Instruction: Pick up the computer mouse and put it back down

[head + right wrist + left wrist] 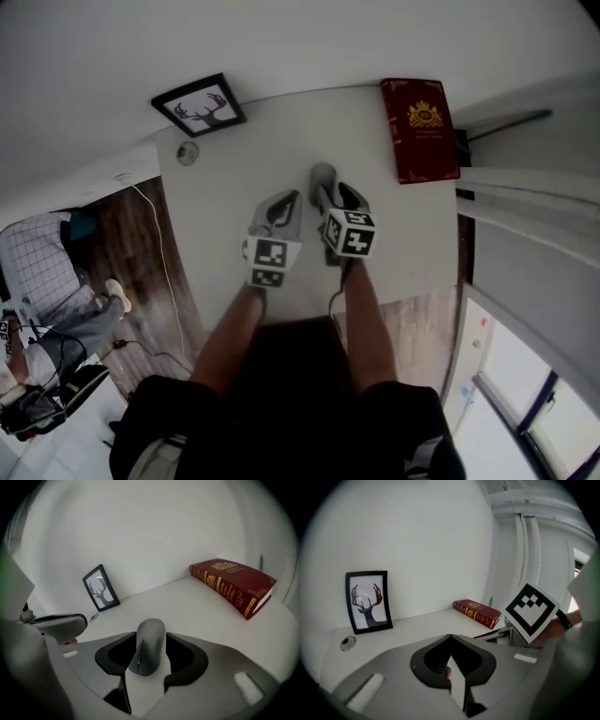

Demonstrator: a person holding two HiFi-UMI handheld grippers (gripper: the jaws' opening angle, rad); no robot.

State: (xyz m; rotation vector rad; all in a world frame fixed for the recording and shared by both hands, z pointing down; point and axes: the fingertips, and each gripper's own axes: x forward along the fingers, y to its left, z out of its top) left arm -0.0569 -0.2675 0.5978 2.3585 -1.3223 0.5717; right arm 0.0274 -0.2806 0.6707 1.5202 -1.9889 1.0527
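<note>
1. Picture frame [199, 104]: thin black rectangular rim around a deer-head print; it stands propped against the white wall at the bench's far left corner. A small round grey disc [187, 153] lies flat on the bench just in front of it.
2. Bench [225, 206]: white, smooth, matte, rectangular top.
3. Left tool [284, 204]: grey moulded plastic shell with black pads and a white cube with black square markers [271, 262] on its back. Jaws are clenched together with nothing between them; it sits just beside the right tool, left of the mouse, and touches nothing I can see.
4. Computer mouse [151, 634]: grey, smooth, matte; a long rounded hump with a thin seam down the middle and a small wheel set in it. It lies flat on the bench near the middle, between frame and book, its rounded end towards the wall.
5. Right tool [330, 193]: same grey shell and black pads, with its own marker cube [350, 232]. Jaws are spread wide, one on each side of the mouse; the pads do not press on it, so it is released and the mouse rests on the bench.
6. Book [420, 129]: dark red hardcover with a gold crest on the cover and gilt bands and lettering on the spine. It lies flat at the bench's far right, well apart from the mouse.
</note>
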